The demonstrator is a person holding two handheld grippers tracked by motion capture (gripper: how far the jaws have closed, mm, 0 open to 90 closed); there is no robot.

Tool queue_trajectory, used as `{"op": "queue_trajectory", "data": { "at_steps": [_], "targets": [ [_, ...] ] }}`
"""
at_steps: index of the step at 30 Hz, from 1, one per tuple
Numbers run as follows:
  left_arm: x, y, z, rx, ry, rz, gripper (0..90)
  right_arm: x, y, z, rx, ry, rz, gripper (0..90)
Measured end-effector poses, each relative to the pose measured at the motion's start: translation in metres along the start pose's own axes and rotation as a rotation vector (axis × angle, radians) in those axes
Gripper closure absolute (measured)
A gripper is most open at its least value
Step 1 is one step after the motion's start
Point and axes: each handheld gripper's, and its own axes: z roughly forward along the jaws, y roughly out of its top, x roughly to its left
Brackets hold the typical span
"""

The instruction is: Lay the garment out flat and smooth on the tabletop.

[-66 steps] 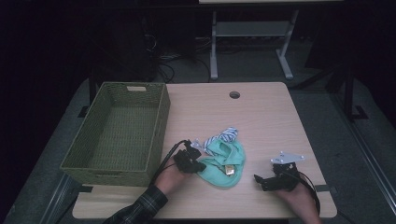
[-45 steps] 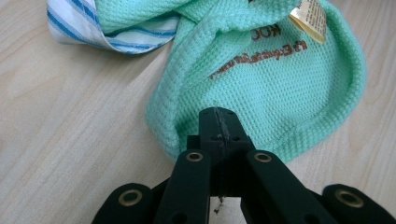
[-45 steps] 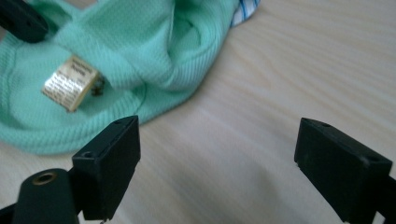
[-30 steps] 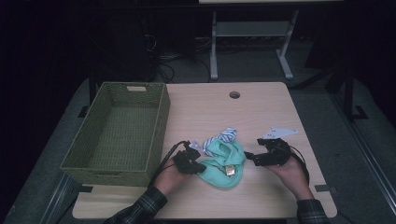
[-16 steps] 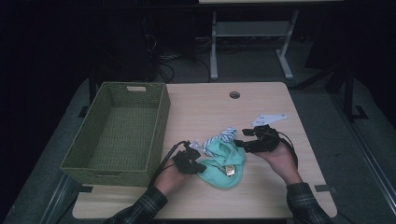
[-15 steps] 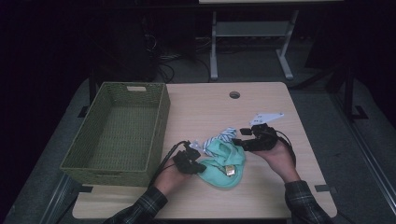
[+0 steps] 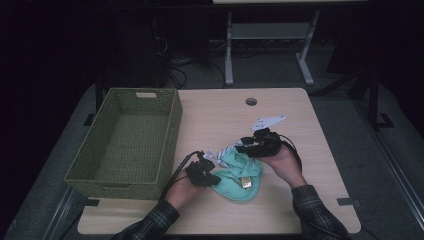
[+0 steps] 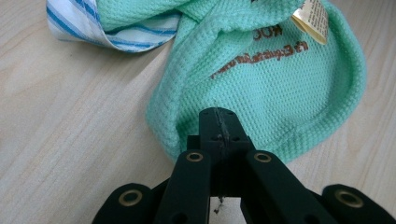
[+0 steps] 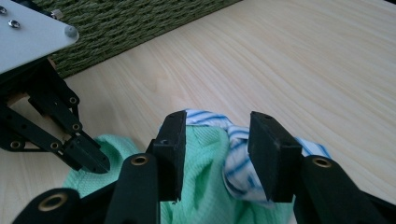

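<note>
A mint-green knitted cloth with a yellow tag lies bunched on the wooden table, a blue-and-white striped piece at its upper left. My left gripper sits at the cloth's left edge, shut on its hem; the same gripper shows its jaws pressed together there. My right gripper reaches in from the right over the cloth's top. Its jaws have just been closing and still stand apart, with mint cloth and striped fabric between them.
A green woven basket stands empty at the table's left, close to the left hand; its wall rises behind the cloth. A round cable hole is at the table's far middle. Dark floor and a desk frame lie beyond.
My right gripper has travelled left from the table's right side to the cloth's top, its jaws narrowing around the fabric. The left gripper and the cloth have stayed put.
</note>
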Motion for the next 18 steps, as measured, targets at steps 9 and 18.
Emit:
{"op": "queue_trajectory", "data": {
  "at_steps": [9,18],
  "targets": [
    [0.001,0.0,-0.001,0.014,0.003,0.018,89.8,0.008,0.007,0.029,0.056,0.027,-0.026,61.9],
    [0.001,0.0,-0.001,0.02,0.005,0.026,89.8,0.016,0.013,0.052,0.088,0.039,-0.045,62.8]
  ]
}}
